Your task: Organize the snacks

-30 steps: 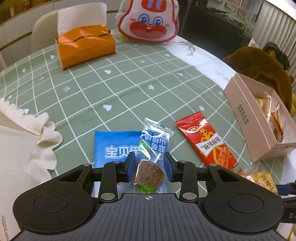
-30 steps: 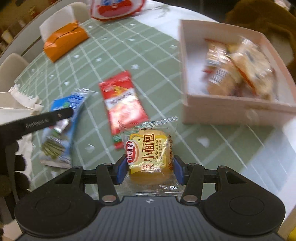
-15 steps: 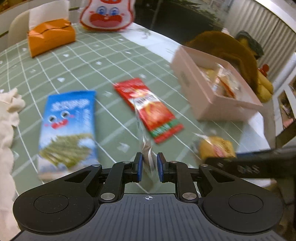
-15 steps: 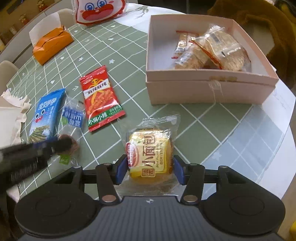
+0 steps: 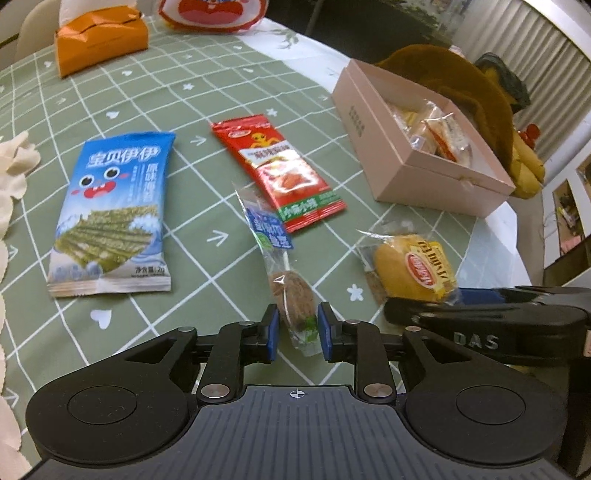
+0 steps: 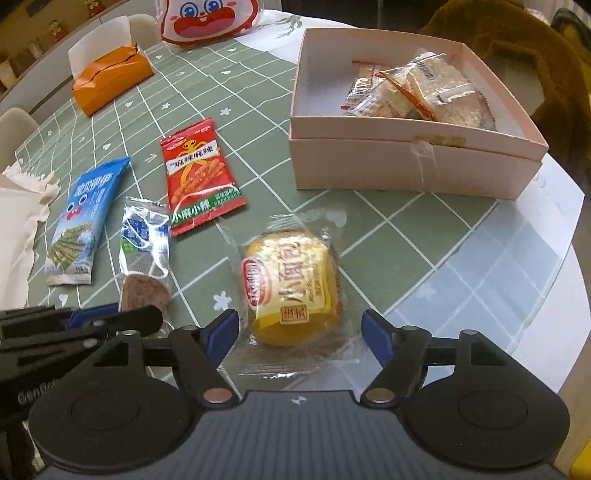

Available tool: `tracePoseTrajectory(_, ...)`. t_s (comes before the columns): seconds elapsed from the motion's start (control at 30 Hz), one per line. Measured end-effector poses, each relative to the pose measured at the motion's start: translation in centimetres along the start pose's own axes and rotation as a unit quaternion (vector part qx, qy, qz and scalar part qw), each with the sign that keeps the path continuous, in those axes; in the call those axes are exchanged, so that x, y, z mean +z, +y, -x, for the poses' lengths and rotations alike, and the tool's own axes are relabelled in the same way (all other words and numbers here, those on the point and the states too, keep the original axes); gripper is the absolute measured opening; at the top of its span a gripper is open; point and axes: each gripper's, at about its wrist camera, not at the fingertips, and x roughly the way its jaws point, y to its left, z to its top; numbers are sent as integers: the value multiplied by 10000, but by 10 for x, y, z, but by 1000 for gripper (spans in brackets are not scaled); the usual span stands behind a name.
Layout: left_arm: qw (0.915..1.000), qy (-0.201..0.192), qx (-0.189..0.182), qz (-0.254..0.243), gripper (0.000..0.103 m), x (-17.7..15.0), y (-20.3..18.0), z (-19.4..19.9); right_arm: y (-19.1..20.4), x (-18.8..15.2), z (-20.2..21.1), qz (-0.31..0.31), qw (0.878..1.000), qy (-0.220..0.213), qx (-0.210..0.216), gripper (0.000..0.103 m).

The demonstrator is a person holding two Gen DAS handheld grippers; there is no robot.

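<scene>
A clear-wrapped brown cookie packet (image 5: pixel 291 295) lies on the green tablecloth, its near end between the fingers of my left gripper (image 5: pixel 295 328), whose jaws stand a little apart around it. It also shows in the right wrist view (image 6: pixel 144 258). A yellow mini bread packet (image 6: pixel 295 291) lies on the cloth between the wide-open jaws of my right gripper (image 6: pixel 299 336); it shows in the left wrist view too (image 5: pixel 413 269). The pink box (image 6: pixel 413 162) holding several wrapped snacks stands to the right.
A blue seaweed packet (image 5: pixel 110 214) and a red spicy-snack packet (image 5: pixel 280 170) lie on the cloth. An orange tissue box (image 5: pixel 99 37) and a rabbit-face bag (image 6: pixel 210 18) stand at the far side. A cream cloth (image 6: pixel 18 229) is at the left. The table edge (image 6: pixel 554 295) is near right.
My left gripper carried the cookie packet to the right, set it on the cloth and parted its jaws. My right gripper opened wide and let the bread packet down onto the table.
</scene>
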Motion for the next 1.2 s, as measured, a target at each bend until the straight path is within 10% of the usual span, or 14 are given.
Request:
tracePoseTrajectory(0.33,10000,36,-45,-31,31,2,-6,-6,-9,-5,6,182,9995,56,257,76)
tracePoseTrajectory(0.77,9996,-11,-165,-224,30,-2,-5,-5,4,-23,0,908,9956,-105,216,103)
tracePoseTrajectory(1.2,9996,67,-19,-263,30,-5,-6,-1,-10,-27,6,877,9959,-51,-221,100)
